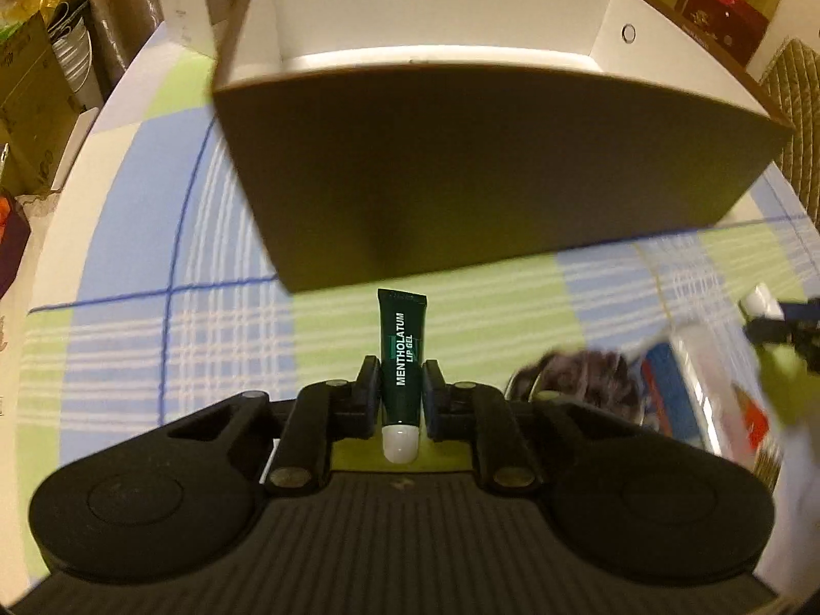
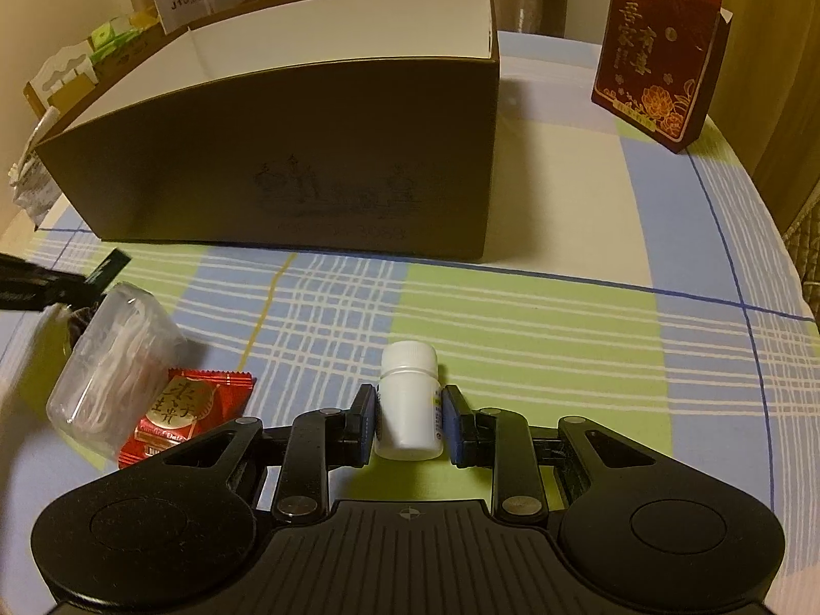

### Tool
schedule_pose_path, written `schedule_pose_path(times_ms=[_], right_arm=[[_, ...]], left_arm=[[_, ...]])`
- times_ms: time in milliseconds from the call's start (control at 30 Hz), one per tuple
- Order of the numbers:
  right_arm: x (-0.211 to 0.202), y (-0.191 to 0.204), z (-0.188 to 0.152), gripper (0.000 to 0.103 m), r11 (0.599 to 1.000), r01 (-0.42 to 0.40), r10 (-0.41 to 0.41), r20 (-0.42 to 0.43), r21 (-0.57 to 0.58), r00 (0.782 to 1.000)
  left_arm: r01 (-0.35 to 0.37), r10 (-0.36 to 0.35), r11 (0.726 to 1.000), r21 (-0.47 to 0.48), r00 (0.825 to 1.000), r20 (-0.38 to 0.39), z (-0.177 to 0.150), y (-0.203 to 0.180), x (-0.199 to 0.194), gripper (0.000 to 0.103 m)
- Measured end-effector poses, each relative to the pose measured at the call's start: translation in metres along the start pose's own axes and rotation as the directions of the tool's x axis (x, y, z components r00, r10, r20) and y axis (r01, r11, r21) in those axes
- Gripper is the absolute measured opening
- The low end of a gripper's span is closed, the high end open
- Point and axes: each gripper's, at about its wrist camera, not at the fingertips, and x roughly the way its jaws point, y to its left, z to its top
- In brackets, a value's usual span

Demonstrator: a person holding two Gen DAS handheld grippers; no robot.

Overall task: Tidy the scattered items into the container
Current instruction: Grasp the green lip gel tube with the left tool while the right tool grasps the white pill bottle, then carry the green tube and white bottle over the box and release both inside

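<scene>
The left tool [image 1: 401, 389] is clamped on a green tube [image 1: 401, 359]; the right tool [image 2: 408, 412] grips a white bottle [image 2: 408, 410], both low over the checked surface [image 2: 512, 318]. A clear tub [image 2: 110, 359] and red sachet [image 2: 184, 410] lie between them. Beyond stands the brown box [image 2: 287, 154], open-topped, towards the surface's far edge
</scene>
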Motion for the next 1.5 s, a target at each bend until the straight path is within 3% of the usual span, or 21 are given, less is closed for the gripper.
schedule_pose_path(times_ms=[200, 333, 633, 900, 1233, 1500], right_arm=[[0.002, 0.012, -0.004, 0.030, 0.995, 0.038, -0.037, 0.011, -0.088, 0.999], [0.000, 0.013, -0.006, 0.030, 0.996, 0.031, -0.032, -0.007, -0.082, 0.999], [-0.032, 0.007, -0.008, 0.030, 0.996, -0.090, 0.090, 0.016, 0.020, 0.996], [-0.074, 0.019, 0.013, 0.030, 0.990, -0.136, 0.139, 0.116, -0.040, 0.983], [-0.097, 0.028, 0.046, 0.030, 0.974, -0.197, 0.216, 0.197, -0.110, 0.956], [-0.099, 0.032, 0.093, 0.030, 0.968, -0.170, 0.216, 0.272, -0.184, 0.938]], left_arm=[[-0.004, 0.005, 0.999, 0.053, 1.000, -0.018, -0.016, -0.002, -0.010, 0.013], [0.007, -0.004, 0.999, 0.053, 0.999, -0.041, -0.024, -0.006, -0.018, 0.013], [0.059, -0.060, 0.998, 0.018, 0.998, 0.034, -0.036, -0.003, -0.070, 0.013], [0.079, -0.083, 0.996, 0.030, 0.987, 0.135, -0.017, -0.010, -0.106, 0.013], [0.118, -0.136, 0.989, 0.087, 0.964, 0.230, 0.013, -0.031, -0.130, 0.013], [0.108, -0.143, 0.986, 0.129, 0.941, 0.307, 0.054, -0.036, -0.136, 0.013]])
